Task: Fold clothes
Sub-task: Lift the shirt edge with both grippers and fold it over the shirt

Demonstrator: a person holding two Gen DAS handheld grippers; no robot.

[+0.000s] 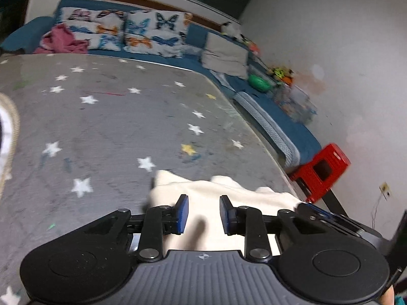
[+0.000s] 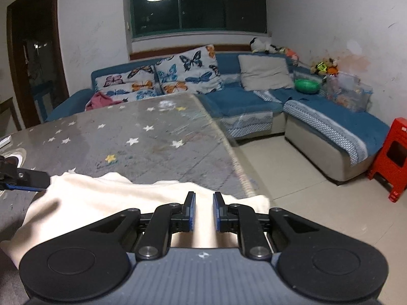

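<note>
A cream-white garment (image 1: 211, 198) lies bunched on the near right part of the grey star-patterned table (image 1: 101, 127). My left gripper (image 1: 204, 213) hovers over it with the jaws apart and nothing between them. In the right wrist view the same garment (image 2: 106, 198) spreads across the table's near corner. My right gripper (image 2: 204, 209) is open just above its right end, jaws a small gap apart and empty. The left gripper's finger (image 2: 23, 178) shows at the far left edge, by the garment's left end.
A blue corner sofa (image 2: 244, 101) with butterfly cushions (image 2: 188, 71) stands behind the table. A pink cloth (image 2: 98, 100) lies on its left end. A red plastic stool (image 2: 391, 157) stands on the floor at the right. The table edge (image 2: 236, 162) drops to tiled floor.
</note>
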